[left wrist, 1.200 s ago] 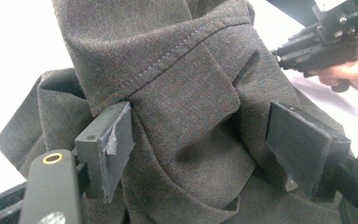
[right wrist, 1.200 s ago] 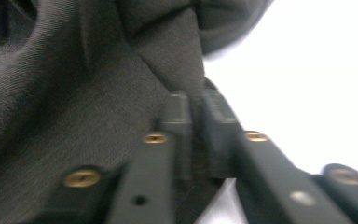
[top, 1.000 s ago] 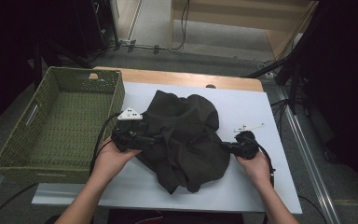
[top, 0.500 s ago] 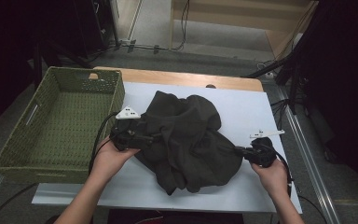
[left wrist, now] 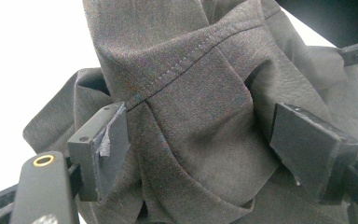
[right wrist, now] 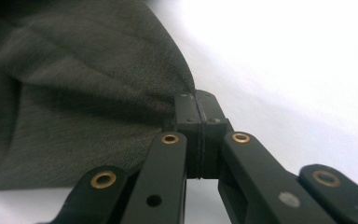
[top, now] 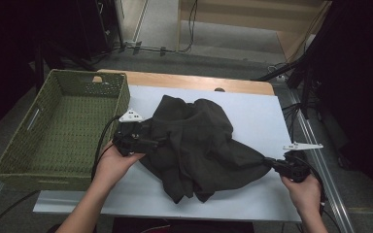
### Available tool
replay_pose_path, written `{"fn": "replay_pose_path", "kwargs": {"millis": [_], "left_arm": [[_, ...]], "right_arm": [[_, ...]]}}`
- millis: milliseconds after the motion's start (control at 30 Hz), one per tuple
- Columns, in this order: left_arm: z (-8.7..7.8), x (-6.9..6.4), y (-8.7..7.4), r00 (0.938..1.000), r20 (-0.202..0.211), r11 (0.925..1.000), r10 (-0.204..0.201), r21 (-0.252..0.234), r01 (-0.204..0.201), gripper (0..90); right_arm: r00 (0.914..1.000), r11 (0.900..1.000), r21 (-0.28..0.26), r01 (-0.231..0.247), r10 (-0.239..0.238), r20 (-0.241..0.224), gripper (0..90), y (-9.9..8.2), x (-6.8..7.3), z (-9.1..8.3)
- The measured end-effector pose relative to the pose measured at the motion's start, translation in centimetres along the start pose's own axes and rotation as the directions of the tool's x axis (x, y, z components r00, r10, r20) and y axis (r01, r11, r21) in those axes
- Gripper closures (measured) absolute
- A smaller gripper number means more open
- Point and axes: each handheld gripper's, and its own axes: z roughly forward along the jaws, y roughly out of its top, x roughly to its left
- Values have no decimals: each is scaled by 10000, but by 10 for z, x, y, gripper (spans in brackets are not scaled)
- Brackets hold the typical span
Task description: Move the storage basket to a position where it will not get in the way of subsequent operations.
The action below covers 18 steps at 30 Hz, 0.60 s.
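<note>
- garment [top: 199,141] lies crumpled on the sheet [top: 252,104], mid-table
- sheet on table [top: 184,80], table edge showing behind it
- basket [top: 58,131] left of garment, at table's left end, just beside the sheet
- left gripper [top: 148,144] at garment's left edge, between basket and garment
- right gripper [top: 274,166] at garment's right corner, near sheet's right edge
- cables on floor behind table

a wooden table [top: 189,81] with a white sheet [top: 252,109] on top stands on a grey floor [top: 233,41]. beyond the table, cables [top: 170,48] trail over the floor and pale wooden furniture [top: 252,12] stands. dark stands [top: 311,63] flank the table's right.
</note>
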Motion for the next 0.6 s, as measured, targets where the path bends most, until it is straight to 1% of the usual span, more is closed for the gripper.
{"fn": "replay_pose_path", "kwargs": {"millis": [67, 100, 167, 200, 233, 267, 300, 333, 367, 433, 500, 567, 600], "left_arm": [[1, 0, 0, 10000, 42, 10000, 18, 42, -18, 207], [2, 0, 0, 10000, 19, 10000, 37, 62, -37, 207], [3, -1, 1, 10000, 54, 9999, 41, 149, -42, 207], [4, -1, 1, 10000, 43, 9999, 38, 133, -39, 207], [4, -1, 1, 10000, 39, 9998, 67, 165, -68, 207], [5, -1, 1, 10000, 29, 9998, 78, 187, -79, 207], [5, -1, 1, 10000, 45, 9998, 80, 191, -81, 207], [5, -1, 1, 10000, 20, 9998, 74, 207, -75, 207], [5, -1, 1, 10000, -8, 9998, 60, 213, -60, 207], [6, -1, 1, 10000, -28, 9998, 50, 201, -49, 207], [6, -1, 1, 10000, -22, 9997, 74, 212, -73, 207], [6, -1, 1, 10000, 10, 9997, 80, 214, -81, 207], [7, -1, 1, 10000, 17, 9997, 86, 214, -86, 207]], "right_arm": [[9997, 9997, -57, -255, 255, 4, 875, -5, -6, -5], [9994, 9994, -44, -331, 331, -87, 874, -7, -7, -7], [9984, 9992, -129, -380, 375, -418, 861, -10, -7, -6], [9983, 9994, -117, -311, 305, -503, 827, -10, -6, -5], [9994, 9996, -215, -176, 169, -315, 785, -9, -3, -4], [9995, 9996, -266, -20, 11, -312, 720, -8, -2, -4], [9993, 9990, -455, -1, -15, -360, 600, -7, 0, -4], [9997, 9975, -701, 48, -63, -215, 582, -6, 1, -5], [9993, 9961, -871, 137, -167, -340, 578, -4, 3, -6], [9991, 9935, -1125, 162, -204, -364, 545, -1, 5, -5], [9983, 9929, -1167, 214, -275, -514, 541, 3, 8, 0], [9979, 9932, -1106, 358, -416, -503, 518, 8, 12, 7], [9977, 9927, -1134, 409, -467, -487, 491, 10, 14, 10]]}}
